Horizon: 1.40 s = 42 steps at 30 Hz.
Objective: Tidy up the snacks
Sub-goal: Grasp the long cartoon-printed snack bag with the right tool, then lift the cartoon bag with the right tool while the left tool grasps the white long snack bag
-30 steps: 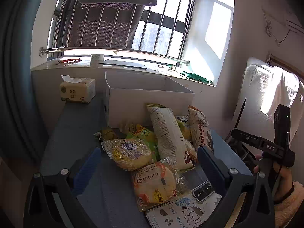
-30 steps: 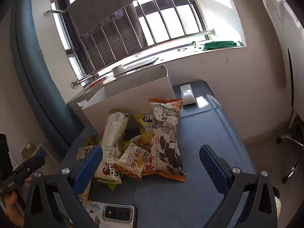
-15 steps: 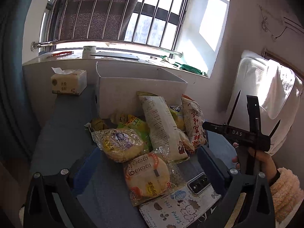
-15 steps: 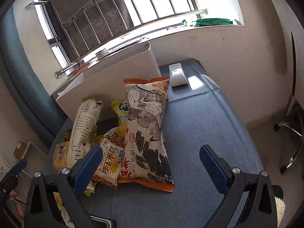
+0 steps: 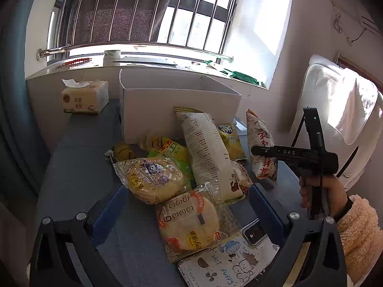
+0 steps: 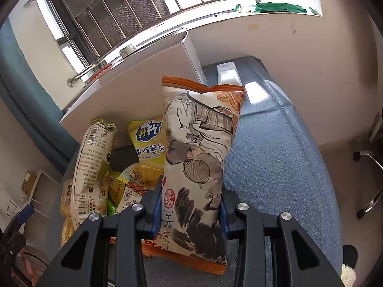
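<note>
A pile of snack bags lies on the blue table in front of an open white cardboard box [image 5: 177, 110]. My right gripper [image 6: 190, 211] is shut on a tall orange-trimmed chip bag with an ink drawing [image 6: 198, 148]; the bag also shows in the left wrist view [image 5: 261, 153]. Beside it lie a beige bag with a barcode [image 6: 92, 167] and a yellow potato sticks bag [image 6: 149, 143]. My left gripper [image 5: 189, 212] is open over a round rice cracker pack [image 5: 189, 220], with a yellow cake pack [image 5: 153, 179] just beyond.
A tissue box [image 5: 83, 98] stands left of the cardboard box. A phone [image 5: 255, 232] and a printed card [image 5: 229, 263] lie at the table's near edge. A white device [image 6: 227, 74] sits at the far end. A white chair [image 5: 335, 119] stands to the right.
My right gripper moved forward and down onto the chip bag and shut on it. My left gripper drifted slightly and stayed open.
</note>
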{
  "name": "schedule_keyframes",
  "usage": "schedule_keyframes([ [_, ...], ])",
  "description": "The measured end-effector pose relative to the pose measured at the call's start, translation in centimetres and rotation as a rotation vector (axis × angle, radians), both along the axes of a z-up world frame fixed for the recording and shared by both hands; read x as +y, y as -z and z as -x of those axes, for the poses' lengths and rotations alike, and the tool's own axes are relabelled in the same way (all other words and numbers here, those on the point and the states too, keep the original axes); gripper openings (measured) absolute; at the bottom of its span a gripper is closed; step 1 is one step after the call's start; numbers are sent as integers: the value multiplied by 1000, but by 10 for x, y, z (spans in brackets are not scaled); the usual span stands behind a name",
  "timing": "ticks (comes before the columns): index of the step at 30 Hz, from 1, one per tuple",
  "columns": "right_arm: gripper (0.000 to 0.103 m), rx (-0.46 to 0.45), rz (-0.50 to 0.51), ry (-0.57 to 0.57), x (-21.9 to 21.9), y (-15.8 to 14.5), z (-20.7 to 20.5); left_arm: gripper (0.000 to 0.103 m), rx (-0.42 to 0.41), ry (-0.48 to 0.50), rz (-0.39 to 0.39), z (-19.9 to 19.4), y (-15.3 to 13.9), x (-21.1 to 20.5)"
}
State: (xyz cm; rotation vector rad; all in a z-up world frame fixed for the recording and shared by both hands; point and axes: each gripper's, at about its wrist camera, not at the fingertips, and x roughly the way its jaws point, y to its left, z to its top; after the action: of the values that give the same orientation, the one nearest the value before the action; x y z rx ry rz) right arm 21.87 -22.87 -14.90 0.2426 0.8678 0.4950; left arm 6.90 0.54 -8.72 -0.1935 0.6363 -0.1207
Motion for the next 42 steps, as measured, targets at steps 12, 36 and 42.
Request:
schedule_keyframes([
  [12, 40, -86, -153, 47, -52, -41, 61, 103, 119, 72, -48, -94, -4, -40],
  [36, 41, -142, -131, -12, -43, -59, 68, 31, -54, 158, 126, -102, -66, -13],
  [42, 41, -214, -85, -107, -4, -95, 34, 31, -140, 67, 115, -114, -109, 34],
])
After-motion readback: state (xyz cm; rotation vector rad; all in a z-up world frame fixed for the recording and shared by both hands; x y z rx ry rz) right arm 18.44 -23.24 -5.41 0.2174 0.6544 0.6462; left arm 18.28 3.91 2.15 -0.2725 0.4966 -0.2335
